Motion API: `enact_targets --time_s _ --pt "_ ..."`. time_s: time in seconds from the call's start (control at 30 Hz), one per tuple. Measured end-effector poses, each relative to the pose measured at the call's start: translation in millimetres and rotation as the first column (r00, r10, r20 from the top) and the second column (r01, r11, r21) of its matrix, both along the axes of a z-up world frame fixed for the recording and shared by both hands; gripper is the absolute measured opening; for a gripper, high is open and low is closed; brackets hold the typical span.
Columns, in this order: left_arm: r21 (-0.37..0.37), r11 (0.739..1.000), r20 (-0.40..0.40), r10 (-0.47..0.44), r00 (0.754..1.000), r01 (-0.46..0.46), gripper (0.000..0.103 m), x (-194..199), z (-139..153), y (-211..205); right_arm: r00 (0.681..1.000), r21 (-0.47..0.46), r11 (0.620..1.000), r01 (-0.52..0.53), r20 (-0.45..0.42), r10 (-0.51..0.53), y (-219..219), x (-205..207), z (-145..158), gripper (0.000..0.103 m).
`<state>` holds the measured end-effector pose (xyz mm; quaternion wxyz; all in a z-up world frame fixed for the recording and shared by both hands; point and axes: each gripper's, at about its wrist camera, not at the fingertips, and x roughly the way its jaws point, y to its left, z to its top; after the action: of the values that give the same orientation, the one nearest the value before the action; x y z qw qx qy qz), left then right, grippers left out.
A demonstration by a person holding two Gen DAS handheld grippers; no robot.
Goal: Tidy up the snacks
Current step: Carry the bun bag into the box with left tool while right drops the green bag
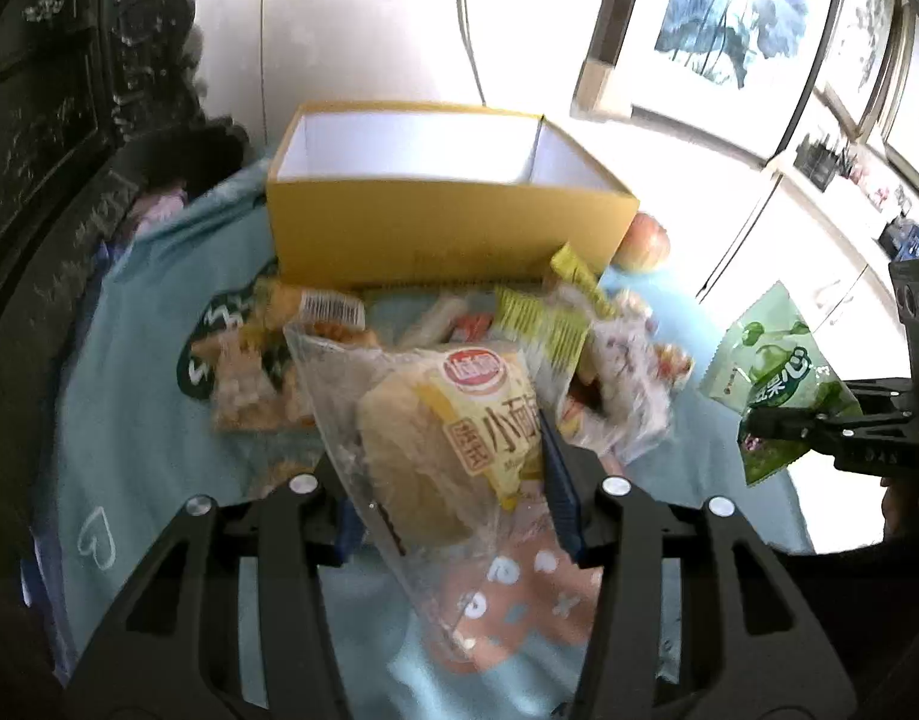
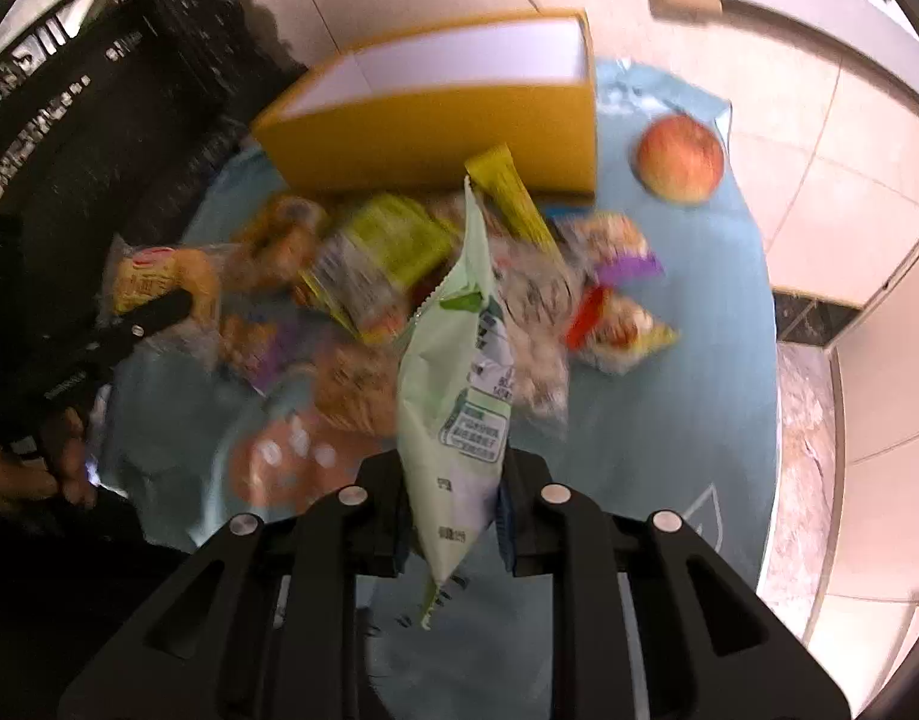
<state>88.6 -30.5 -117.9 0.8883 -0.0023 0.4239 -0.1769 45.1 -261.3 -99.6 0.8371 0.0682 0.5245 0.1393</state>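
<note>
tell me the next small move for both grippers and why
Probably carry both packets over the open yellow box and release. The left gripper grips the bread packet, the right gripper the green packet, and what shows of the box interior looks empty.

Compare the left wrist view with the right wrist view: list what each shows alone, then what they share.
Left wrist view only: framed pictures on the wall, and the bread packet's printed front in the left hand-held gripper.

Right wrist view only: a hand gripping the left tool, and the green packet's back label in the right hand-held gripper.

Both: the yellow box, apple, snack pile, blue cloth, both packets.
</note>
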Motion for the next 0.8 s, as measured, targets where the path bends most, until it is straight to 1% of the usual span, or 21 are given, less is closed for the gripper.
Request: enact_targets --time_s 0.23,0.37,0.6,0.73,0.8 --pt "-0.024 1.000 0.085 0.009 0.996 -0.007 0.049 18.6 46.3 -5.9 0.994 0.025 1.000 0.003 0.108 -0.006 2.9 18.5 49.6 0.022" --pt "-0.022 1.000 0.136 0.014 0.991 -0.011 0.050 38.2 72.6 -15.2 0.984 0.029 1.000 0.009 0.176 -0.014 -2.7 43.2 80.4 0.022" --pt "-0.041 0.999 0.191 0.037 0.981 -0.030 0.050 91.2 115.2 -32.2 0.960 0.011 1.000 0.017 0.278 -0.020 -5.3 100.2 129.3 0.022" --pt "-0.056 0.998 0.212 0.052 0.976 -0.041 0.050 125.4 133.7 -40.2 0.954 0.004 1.000 0.031 0.297 -0.031 -7.3 136.6 143.1 0.022" --pt "-0.045 0.998 0.220 0.055 0.974 -0.046 0.050 143.2 138.2 -44.4 0.952 -0.006 0.999 0.035 0.305 -0.031 -5.6 155.3 145.6 0.022"
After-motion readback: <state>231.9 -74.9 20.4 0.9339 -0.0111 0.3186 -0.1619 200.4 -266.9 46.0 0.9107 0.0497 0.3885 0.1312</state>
